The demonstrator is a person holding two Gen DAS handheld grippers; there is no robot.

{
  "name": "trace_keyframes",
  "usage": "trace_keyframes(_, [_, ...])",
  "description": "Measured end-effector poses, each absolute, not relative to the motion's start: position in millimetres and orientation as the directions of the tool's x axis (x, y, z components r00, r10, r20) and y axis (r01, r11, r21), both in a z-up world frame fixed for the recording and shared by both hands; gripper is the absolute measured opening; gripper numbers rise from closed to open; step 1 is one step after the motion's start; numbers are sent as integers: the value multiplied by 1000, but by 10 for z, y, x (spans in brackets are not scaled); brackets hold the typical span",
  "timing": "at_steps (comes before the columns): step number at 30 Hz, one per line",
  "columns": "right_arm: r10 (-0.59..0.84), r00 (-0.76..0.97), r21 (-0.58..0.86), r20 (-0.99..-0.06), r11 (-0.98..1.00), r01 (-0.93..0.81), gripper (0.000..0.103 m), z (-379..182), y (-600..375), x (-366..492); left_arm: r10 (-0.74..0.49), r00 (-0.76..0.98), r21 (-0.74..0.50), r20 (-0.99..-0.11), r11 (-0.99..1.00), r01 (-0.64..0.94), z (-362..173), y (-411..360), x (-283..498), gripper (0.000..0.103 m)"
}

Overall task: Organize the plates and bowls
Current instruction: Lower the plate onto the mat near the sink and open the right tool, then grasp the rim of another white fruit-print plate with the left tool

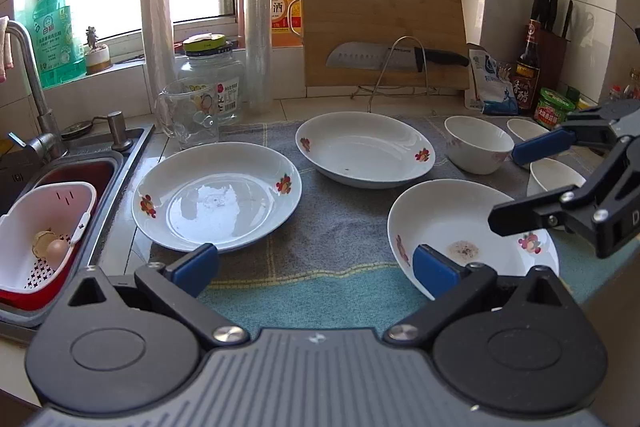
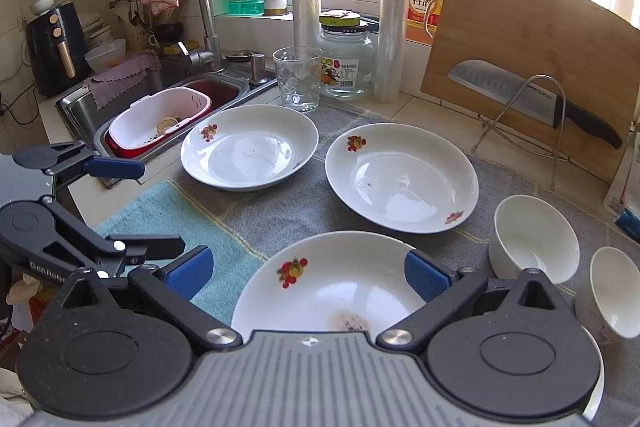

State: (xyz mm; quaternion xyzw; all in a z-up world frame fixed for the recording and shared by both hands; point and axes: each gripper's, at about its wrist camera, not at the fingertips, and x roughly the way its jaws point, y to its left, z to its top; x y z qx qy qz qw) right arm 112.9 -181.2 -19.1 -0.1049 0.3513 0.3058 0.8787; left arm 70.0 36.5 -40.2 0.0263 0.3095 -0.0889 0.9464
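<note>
On the grey-and-teal cloth [image 1: 320,227] beside the sink [image 1: 80,163] lie three white flowered plates, apart from one another: one at the left [image 1: 216,199], one farther back in the middle [image 1: 364,147], one near at the right [image 1: 460,227] with a brownish smear. Right of them stand small white bowls [image 1: 478,143]. The left gripper [image 1: 316,267] and the right gripper [image 2: 308,275] both gape wide, holding nothing, the right above the smeared plate.
</note>
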Motion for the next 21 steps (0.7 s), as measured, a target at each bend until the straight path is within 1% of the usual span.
trace_keyframes(4, [445,591,30,-673,815,-579,103,-309,-2014,927,-152,797,-17,-584,984,175,-384,255,658,102])
trace_keyframes(10, [432,607,47,-667,838,-544,103,-473,-2259,705,-134,786,-34,-603,989,143,-387,102,608,102])
trace_keyframes(13, [432,596,52,-677,836,-546,103,-556,-2359,603,-125,784,-27,-608,990,136,-390,39,566,102])
trace_keyframes(16, [402,592,16,-698,836,-548,103,-675,-2422,539,-120,777,-23,-618,991,134,-395,-6,542,102])
trace_keyframes(21, [386,576,9,-720,836,-549,103,-923,-2505,581,-107,766,-23,-634,993,119,-391,-81,491,102])
